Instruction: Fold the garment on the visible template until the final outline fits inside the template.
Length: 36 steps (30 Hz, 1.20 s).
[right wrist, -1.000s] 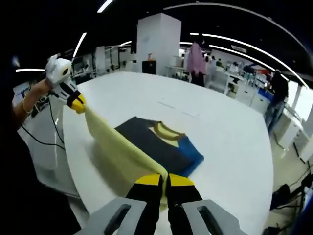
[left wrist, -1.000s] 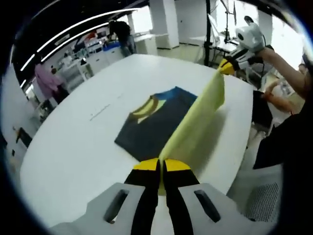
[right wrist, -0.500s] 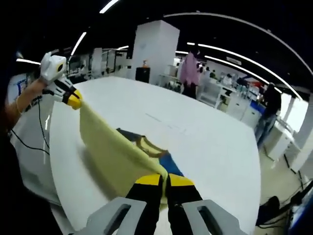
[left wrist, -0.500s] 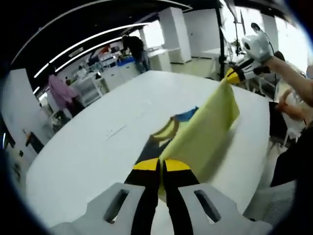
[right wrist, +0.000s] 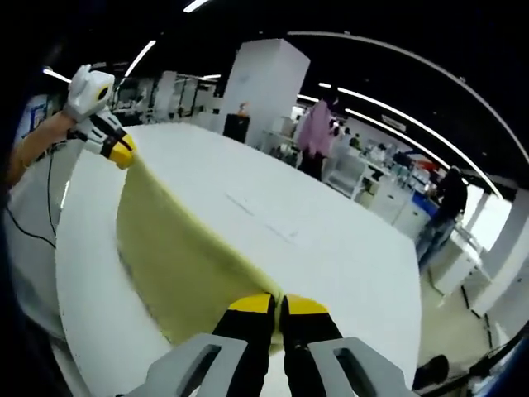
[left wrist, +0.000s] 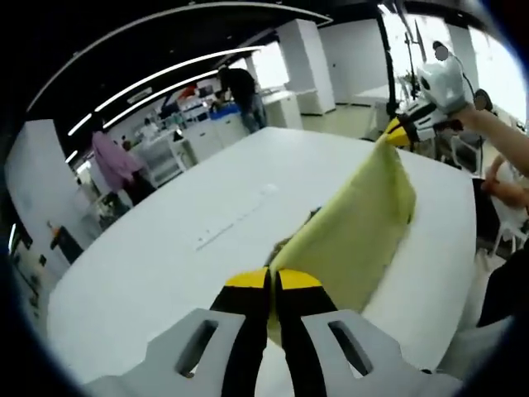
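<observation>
Two handheld grippers hold a pale yellow sheet (left wrist: 355, 236) stretched between them above a large white table (left wrist: 165, 265). In the left gripper view, the left gripper (left wrist: 274, 279) has its yellow-tipped jaws pressed together on one corner of the sheet. From there the sheet rises toward the right gripper (left wrist: 397, 132), which pinches the far corner, held in a person's hand at the table's far right edge. Under the sheet's near edge, a small dark part of the garment (left wrist: 299, 231) peeks out on the tabletop; the rest of it is hidden by the sheet.

In the right gripper view, the right gripper (right wrist: 277, 304) has its jaws closed on a corner of the same sheet (right wrist: 178, 248). The sheet sags wide and low over the near left part of the table (right wrist: 331, 248) and runs up to the left gripper (right wrist: 121, 152), clamped on the opposite corner near the table's far left edge. A faint printed line (right wrist: 260, 217) marks the bare white surface beyond the sheet, toward the table's middle.

Beyond the table lies a bright open room. Someone in a pink top (right wrist: 315, 132) stands by white benches, and someone in dark clothes (right wrist: 442, 207) stands farther off.
</observation>
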Tool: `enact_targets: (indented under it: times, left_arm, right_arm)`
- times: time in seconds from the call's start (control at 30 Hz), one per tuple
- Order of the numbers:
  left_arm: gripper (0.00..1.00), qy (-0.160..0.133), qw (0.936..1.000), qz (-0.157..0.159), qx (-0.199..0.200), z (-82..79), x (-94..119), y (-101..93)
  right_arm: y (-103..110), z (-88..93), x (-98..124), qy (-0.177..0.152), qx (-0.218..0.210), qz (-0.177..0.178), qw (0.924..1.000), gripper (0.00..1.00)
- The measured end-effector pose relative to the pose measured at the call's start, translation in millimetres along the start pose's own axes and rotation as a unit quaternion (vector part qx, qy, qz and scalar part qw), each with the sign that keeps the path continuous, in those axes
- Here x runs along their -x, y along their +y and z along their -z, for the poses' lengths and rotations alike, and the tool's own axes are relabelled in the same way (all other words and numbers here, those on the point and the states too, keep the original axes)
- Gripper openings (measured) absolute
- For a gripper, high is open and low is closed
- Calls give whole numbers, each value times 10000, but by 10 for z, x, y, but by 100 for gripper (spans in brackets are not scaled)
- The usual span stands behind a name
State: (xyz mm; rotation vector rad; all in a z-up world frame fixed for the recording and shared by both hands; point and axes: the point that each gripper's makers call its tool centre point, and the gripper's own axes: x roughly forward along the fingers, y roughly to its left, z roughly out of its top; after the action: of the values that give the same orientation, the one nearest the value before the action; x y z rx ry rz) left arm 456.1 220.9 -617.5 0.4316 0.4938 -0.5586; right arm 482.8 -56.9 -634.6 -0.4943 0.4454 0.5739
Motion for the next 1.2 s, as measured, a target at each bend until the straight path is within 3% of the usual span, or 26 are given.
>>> enact_targets:
  times: [0.13, 0.2, 0.4, 0.7, 0.8, 1.2]
  left_arm:
    - [0, -5, 10000, 9, -49, 17, -167, 52]
    - [0, 94, 9999, 65, 43, 70, -259, 76]
    - [0, 169, 9996, 130, 184, 169, -510, 152]
    - [0, 583, 9972, 222, 421, 532, -957, 201]
    - [0, 690, 9965, 228, 404, 635, -1049, 185]
    - [1, 868, 9951, 167, 436, 848, -1413, 314]
  right_arm:
    - [-63, 86, -187, 70, 71, 99, 9999, 0]
    - [-74, 142, -261, 156, -170, 87, 9997, 0]
    - [-113, 263, -499, 327, -61, 224, 9992, 0]
    - [-102, 565, -937, 700, 122, 115, 9974, 0]
    - [-104, 653, -1079, 755, -158, 89, 9970, 0]
    - [-160, 885, -1426, 945, -502, 74, 9942, 3]
